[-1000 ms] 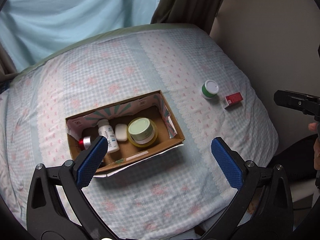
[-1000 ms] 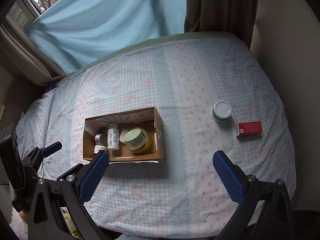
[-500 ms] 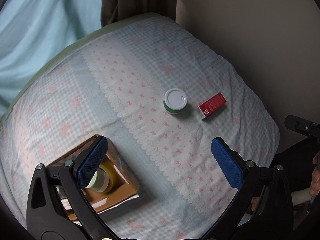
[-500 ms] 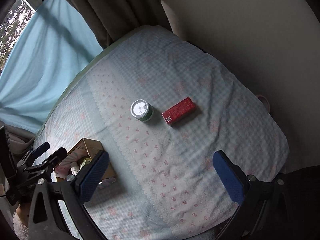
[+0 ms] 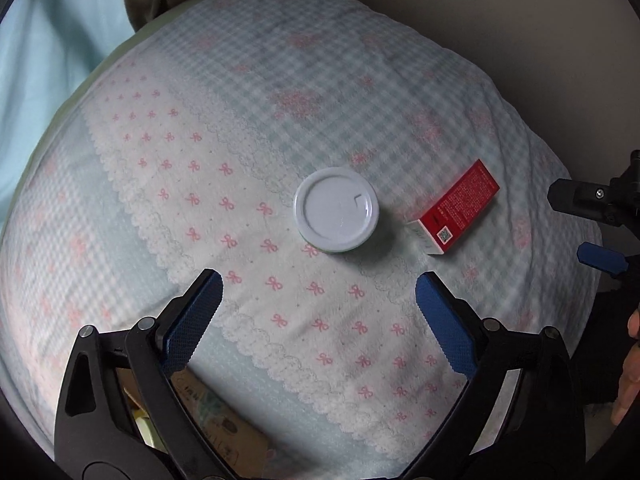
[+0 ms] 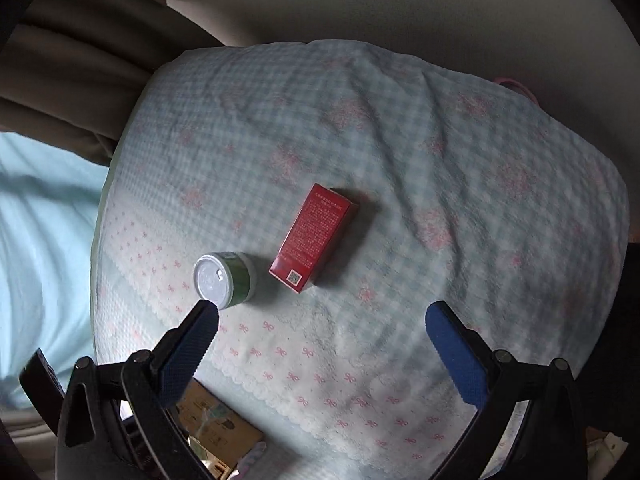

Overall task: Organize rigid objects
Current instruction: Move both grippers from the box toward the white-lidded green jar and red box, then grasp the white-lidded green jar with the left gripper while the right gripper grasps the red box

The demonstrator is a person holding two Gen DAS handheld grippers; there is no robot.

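Observation:
A white-lidded green jar (image 5: 336,215) stands upright on the bed, with a red box (image 5: 456,210) lying flat just to its right. My left gripper (image 5: 319,294) is open and empty, above the bed just short of the jar. My right gripper (image 6: 322,326) is open and empty, just short of the red box (image 6: 314,238), with the jar (image 6: 225,280) by its left fingertip. The cardboard box (image 5: 208,420) of sorted items shows only as a corner behind my left fingers, and in the right wrist view (image 6: 216,428) too.
The bed (image 5: 280,80) has a blue checked and pink bow cover. A beige wall (image 6: 360,0) and dark curtain (image 6: 80,40) stand behind it. The right gripper's tip (image 5: 600,258) shows at the right edge of the left wrist view, past the bed's side.
Both grippers have swung right, away from the cardboard box, and come down close over the jar and red box, which now look much larger.

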